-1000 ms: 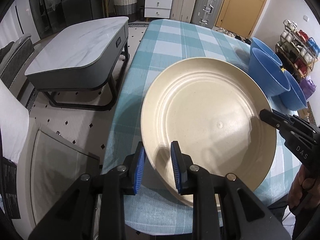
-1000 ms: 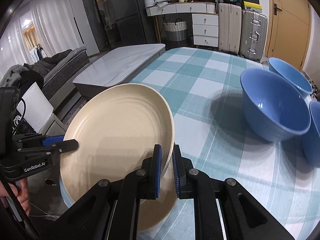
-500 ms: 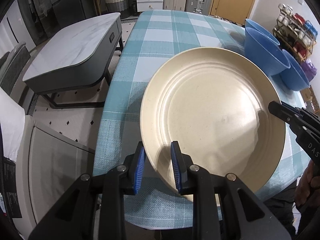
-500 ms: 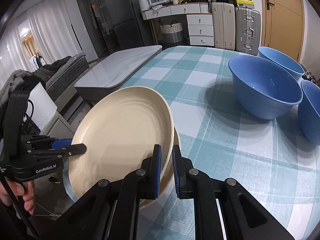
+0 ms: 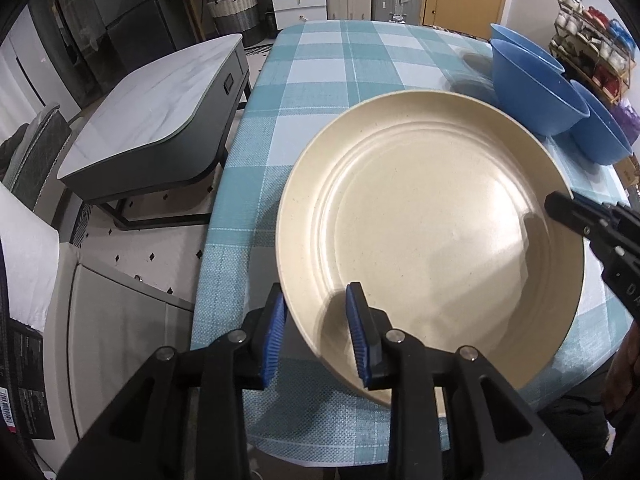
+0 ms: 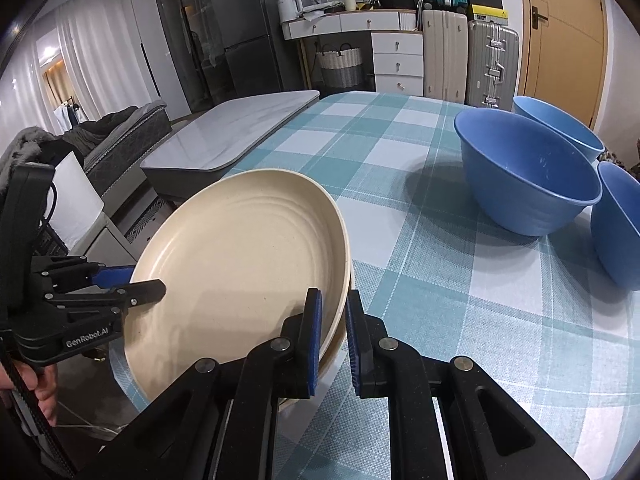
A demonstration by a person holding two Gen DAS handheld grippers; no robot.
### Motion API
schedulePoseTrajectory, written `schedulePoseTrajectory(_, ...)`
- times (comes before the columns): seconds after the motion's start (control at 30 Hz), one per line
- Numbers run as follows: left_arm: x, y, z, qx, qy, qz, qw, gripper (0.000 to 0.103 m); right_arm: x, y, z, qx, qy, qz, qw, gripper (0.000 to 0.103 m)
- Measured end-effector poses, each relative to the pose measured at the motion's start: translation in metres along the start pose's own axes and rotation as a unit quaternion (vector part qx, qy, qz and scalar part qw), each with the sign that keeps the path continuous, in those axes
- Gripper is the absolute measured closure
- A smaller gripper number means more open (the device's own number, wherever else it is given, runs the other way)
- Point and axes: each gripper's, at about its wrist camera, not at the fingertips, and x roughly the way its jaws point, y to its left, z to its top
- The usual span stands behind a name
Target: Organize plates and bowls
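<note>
1. A large cream plate (image 5: 432,232) sits at the near edge of the worktop (image 5: 340,64), which is covered with a teal-and-white checked cloth. In the right wrist view a second cream rim shows just under it, so it seems to rest on another plate (image 6: 347,320).
2. The left gripper (image 5: 316,332) straddles the plate's near-left rim, one blue pad under the rim and one over the plate's inner face. Its jaws have just been opening, and now there is a clear gap on each side of the rim: it looks let go rather than clamped.
3. The right gripper (image 6: 333,340) is at the opposite rim. Its blue pads stand very close together with the top plate's edge between them, pinched on it.
4. From the left wrist view the right gripper's black finger reaches in over the plate's right edge; from the right wrist view the left gripper shows at the plate's far-left side, with a hand (image 6: 44,396) around its handle.
5. Three blue bowls stand further along the worktop, well apart from the plate: a big one (image 6: 524,172) nearest, one (image 6: 560,124) behind it and one (image 6: 618,224) to its right, set close together.
6. Beyond the worktop's left edge stands a low grey-topped coffee table (image 5: 156,116).
</note>
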Motion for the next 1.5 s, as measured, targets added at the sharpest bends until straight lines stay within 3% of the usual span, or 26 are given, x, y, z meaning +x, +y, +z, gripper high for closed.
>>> schedulePoseTrajectory(0.43,0.003,-0.001,-0.002,0.002,-0.001,-0.005,1.0,0.063,-0.002,-0.002,0.001,0.005,-0.005,0.0,1.0,0.09)
schedulePoseTrajectory(0.9,0.002,0.002,-0.008,-0.018,-0.001,-0.031,0.9994,0.062,0.008,0.002,-0.003,-0.023,0.026,-0.018,0.999,0.089)
schedulePoseTrajectory(1.13,0.0,0.007,-0.009,-0.028,-0.006,-0.04,0.9988,0.062,0.018,-0.013,-0.002,0.001,0.05,0.023,0.998,0.088)
schedulePoseTrajectory(1.27,-0.002,0.012,-0.01,-0.039,-0.014,-0.06,0.9973,0.06,0.025,-0.014,-0.001,-0.002,0.059,0.03,0.998,0.088)
schedulePoseTrajectory(1.5,0.001,0.019,-0.013,-0.054,-0.012,-0.059,0.9968,0.059,0.036,-0.02,0.001,0.012,0.078,0.046,0.996,0.087)
